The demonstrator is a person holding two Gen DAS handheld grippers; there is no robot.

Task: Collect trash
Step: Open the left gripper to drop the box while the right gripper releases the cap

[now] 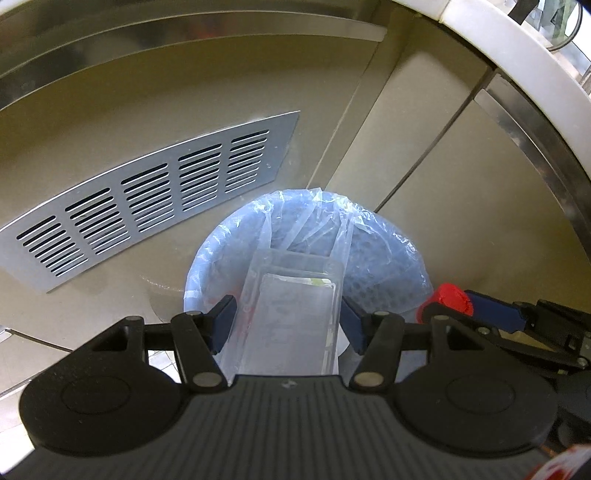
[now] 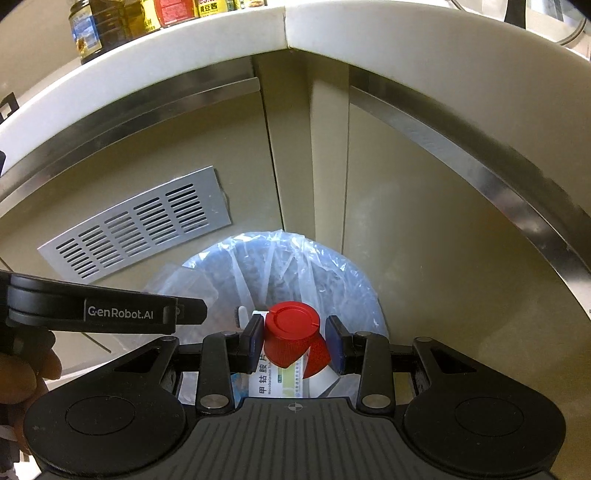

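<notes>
A round bin [image 1: 388,254] lined with a clear plastic bag stands on the floor in a cabinet corner; it also shows in the right wrist view [image 2: 332,280]. My left gripper [image 1: 288,317] is shut on a clear plastic tray [image 1: 295,314] and holds it above the bin. My right gripper [image 2: 295,339] is shut on a bottle with a red cap [image 2: 291,328], above the bin, with a white medicine box [image 2: 277,380] beneath it. The right gripper with the red cap [image 1: 448,299] shows at the right of the left wrist view. The left gripper's body [image 2: 110,310] shows at the left of the right wrist view.
Beige cabinet doors surround the bin, one with a metal vent grille [image 1: 147,195], also in the right wrist view [image 2: 140,225]. A white countertop edge [image 2: 332,33] runs above, with sauce bottles [image 2: 92,26] on it.
</notes>
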